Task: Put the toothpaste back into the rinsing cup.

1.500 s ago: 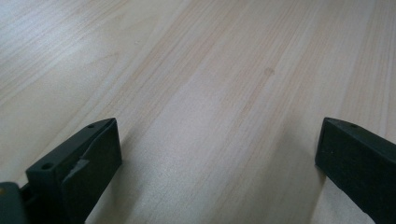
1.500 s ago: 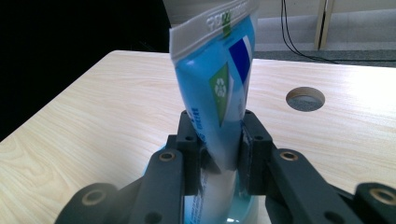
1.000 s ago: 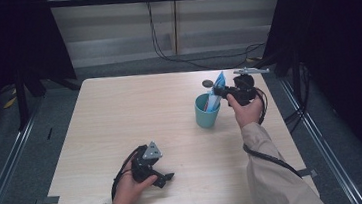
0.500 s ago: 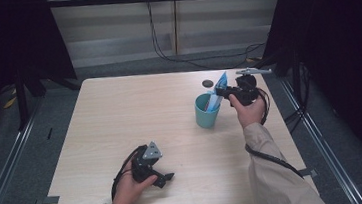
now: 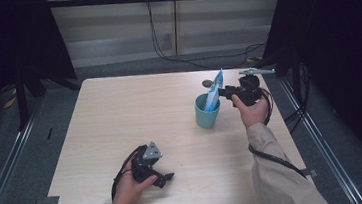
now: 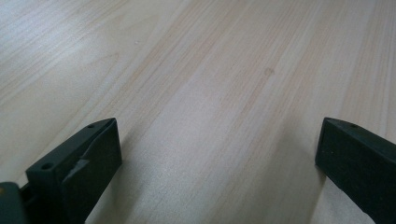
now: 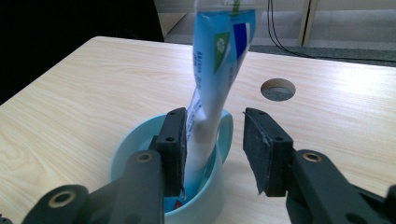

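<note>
Near the tabletop's point(image 5: 120, 118) far right, a tube point(image 5: 214, 91) stands tilted in a teal cup point(image 5: 207, 115). From above, the right gripper point(image 5: 226, 93) sits just beside the tube. Its own view shows more: the right gripper's jaws have just been opening, the tube between them, resting against one pad and clear of the other, with a round hole point(image 7: 278, 89) beyond. At the near edge, the left gripper point(image 6: 217, 158) lies with jaws wide apart over bare wood.

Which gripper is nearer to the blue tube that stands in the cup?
The right gripper: its open jaws flank the blue tube in the cup. The left gripper rests far off, near the table's front edge.
</note>
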The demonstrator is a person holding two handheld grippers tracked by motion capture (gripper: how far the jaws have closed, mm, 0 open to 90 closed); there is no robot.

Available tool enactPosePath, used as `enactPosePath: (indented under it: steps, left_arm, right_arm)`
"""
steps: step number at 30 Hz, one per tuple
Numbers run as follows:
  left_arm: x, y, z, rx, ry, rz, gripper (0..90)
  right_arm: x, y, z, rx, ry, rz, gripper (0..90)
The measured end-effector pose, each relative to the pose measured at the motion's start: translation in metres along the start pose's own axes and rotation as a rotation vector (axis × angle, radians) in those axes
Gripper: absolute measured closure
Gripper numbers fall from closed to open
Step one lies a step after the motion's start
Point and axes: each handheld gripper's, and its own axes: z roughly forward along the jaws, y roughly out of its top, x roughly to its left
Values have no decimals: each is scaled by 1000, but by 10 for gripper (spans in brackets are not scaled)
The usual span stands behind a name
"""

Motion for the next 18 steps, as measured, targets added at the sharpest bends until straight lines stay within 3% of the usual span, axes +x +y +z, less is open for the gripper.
enactPosePath:
  steps: [6, 18]
  left_arm:
    - [0, 0, 0, 0, 0, 0, 0]
    - [0, 0, 0, 0, 0, 0, 0]
  right_arm:
    - [1, -2, -1, 6, -12, -13, 477]
    - [0, -1, -6, -3, 16, -34, 433]
